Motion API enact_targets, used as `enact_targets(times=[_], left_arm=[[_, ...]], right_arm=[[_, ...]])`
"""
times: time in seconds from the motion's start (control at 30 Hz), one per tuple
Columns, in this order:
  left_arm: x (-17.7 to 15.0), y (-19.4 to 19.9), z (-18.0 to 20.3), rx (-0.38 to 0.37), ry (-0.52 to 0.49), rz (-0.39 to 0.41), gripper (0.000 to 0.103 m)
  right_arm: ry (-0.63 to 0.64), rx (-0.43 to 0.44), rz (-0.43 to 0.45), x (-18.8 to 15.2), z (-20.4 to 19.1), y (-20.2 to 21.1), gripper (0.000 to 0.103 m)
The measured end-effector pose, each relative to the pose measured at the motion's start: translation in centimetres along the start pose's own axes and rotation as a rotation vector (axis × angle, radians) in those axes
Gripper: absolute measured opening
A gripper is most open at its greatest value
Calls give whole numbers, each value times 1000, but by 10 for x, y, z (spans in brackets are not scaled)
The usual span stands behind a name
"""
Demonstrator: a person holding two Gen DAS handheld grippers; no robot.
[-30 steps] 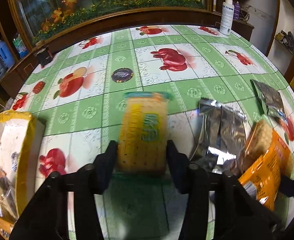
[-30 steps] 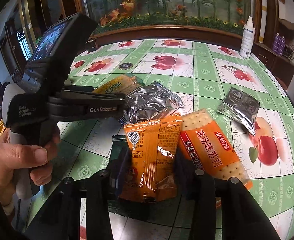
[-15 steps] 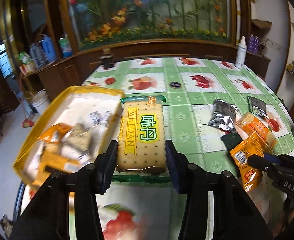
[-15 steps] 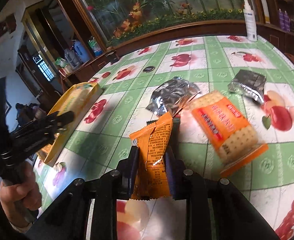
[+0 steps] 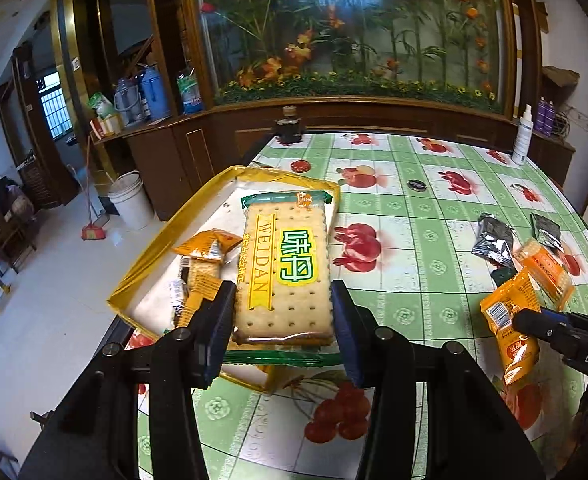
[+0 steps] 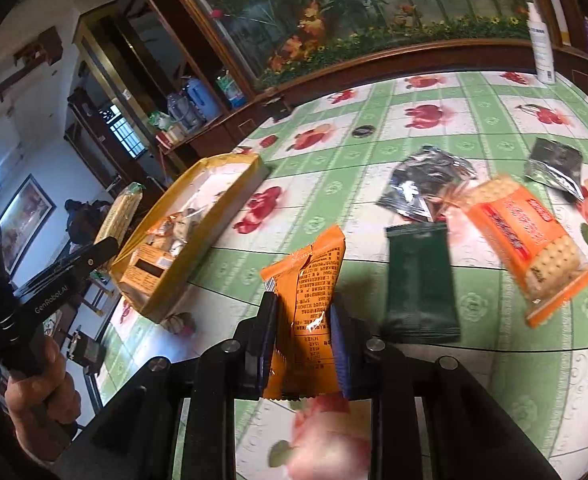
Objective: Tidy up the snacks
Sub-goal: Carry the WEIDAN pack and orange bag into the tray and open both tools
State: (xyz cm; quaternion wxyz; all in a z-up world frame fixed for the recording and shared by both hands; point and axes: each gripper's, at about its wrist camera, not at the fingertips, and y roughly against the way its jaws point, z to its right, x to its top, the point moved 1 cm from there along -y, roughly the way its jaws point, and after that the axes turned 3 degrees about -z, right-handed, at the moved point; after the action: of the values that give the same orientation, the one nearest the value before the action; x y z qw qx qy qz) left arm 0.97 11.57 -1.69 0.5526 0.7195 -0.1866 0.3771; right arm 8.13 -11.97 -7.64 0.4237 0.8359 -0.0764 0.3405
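Left gripper (image 5: 281, 320) gripping crackers (image 5: 283, 268), tray (image 5: 153, 252) below

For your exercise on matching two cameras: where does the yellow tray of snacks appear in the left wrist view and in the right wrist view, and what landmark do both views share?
Left wrist view: the yellow tray sits left of centre, behind the held cracker pack.
Right wrist view: it sits at centre-left, on the table's edge.
Shared landmark: the white spray bottle, far right on the table.

White bucket (image 5: 130, 200), spray bottle (image 5: 521, 136)
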Motion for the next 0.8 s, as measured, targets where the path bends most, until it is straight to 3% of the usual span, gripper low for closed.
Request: enact_targets(times=[0.8], left_arm=[[2,-32,-72,67,128,-40,45]], right_arm=[[65,177,-83,33,-79,-77,25]])
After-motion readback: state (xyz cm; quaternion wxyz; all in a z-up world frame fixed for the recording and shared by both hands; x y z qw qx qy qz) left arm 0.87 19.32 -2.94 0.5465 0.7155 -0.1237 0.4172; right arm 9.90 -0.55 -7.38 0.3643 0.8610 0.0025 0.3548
